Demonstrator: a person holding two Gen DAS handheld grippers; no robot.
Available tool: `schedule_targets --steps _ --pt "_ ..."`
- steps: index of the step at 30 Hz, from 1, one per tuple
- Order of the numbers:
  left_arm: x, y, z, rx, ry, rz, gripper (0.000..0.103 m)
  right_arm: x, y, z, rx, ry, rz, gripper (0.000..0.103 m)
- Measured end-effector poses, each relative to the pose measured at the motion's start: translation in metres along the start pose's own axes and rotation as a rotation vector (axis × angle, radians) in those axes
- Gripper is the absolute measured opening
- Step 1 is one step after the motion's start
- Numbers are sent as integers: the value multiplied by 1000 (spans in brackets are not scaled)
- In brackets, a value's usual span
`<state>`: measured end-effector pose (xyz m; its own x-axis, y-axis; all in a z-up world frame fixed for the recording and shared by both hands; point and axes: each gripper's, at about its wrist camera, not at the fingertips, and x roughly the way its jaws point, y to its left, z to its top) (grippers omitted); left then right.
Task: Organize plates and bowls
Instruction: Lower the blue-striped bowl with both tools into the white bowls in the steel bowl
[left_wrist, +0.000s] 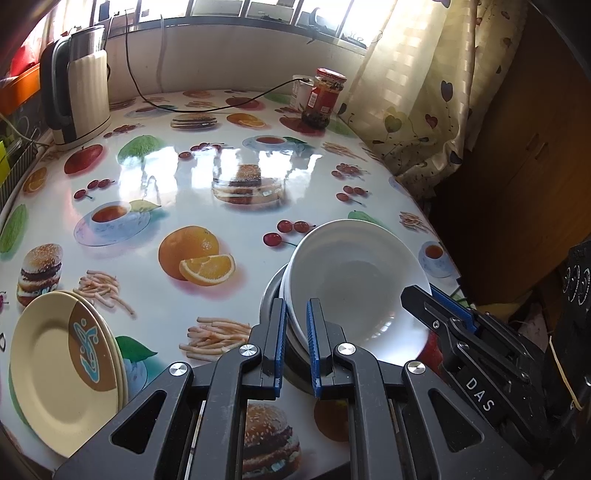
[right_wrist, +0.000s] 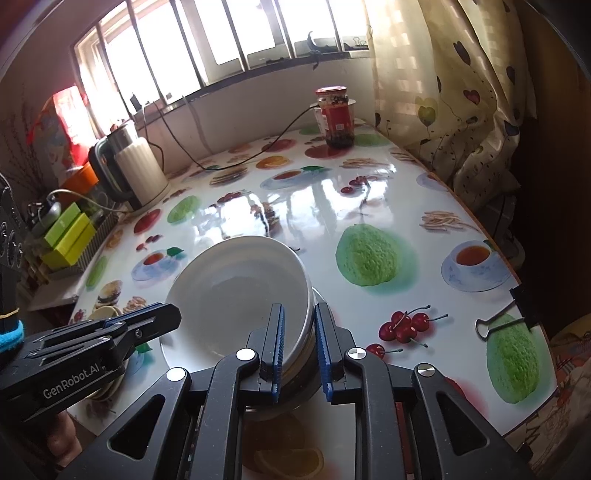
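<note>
At the left edge of the fruit-print tabletop, two cream plates lie stacked. Further right, white bowls sit nested on a metal dish near the front edge. The left gripper straddles the bowls' left rim, its fingers slightly apart on either side of it; whether they press on it, I cannot tell. The right gripper brackets the opposite rim the same way. At the back stand a kettle and a red-lidded jar.
</note>
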<state>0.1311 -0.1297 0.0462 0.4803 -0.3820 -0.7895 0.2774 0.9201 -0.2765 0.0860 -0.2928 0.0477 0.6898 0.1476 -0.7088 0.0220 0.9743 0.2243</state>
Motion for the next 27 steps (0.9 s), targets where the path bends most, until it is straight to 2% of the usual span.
schedule_targets --steps 17,19,23,27 --pt "-3 0 -2 -8 -7 -10 11 5 -1 6 -4 13 3 19" --pt "-5 0 -1 -6 -18 -17 12 6 -1 6 -7 11 8 22" --pt "-11 1 2 -6 -53 -17 12 1 0 11 -13 -33 6 27" --pt "-9 5 9 -24 -60 2 12 1 -1 18 -26 -69 -12 27"
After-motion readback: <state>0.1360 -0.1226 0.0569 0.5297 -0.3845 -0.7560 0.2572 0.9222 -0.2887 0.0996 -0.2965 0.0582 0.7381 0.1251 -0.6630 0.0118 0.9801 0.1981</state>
